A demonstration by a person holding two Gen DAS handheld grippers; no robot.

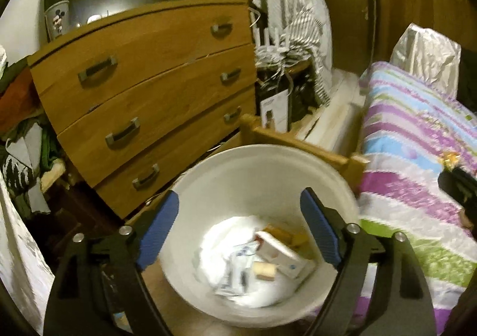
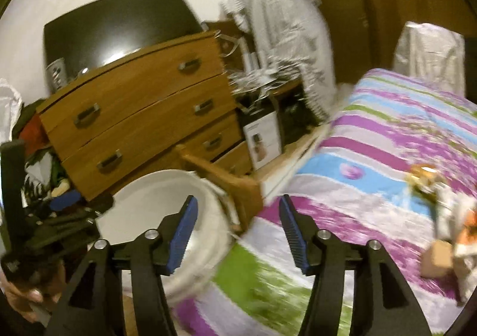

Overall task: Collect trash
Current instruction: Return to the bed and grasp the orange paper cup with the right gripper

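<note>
Left gripper (image 1: 240,227) spread, white bin (image 1: 208,187) part-filled

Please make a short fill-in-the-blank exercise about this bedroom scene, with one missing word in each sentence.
1. The round white plastic bin stands beside the striped ____.
2. The brown wooden dresser shows ____ drawers.
3. The left gripper hangs over the bin with jaws ____.
4. Crumpled wrappers lie on the purple, blue and green bedspread, not yet ____.

Missing words: bed; four; open; collected
</note>
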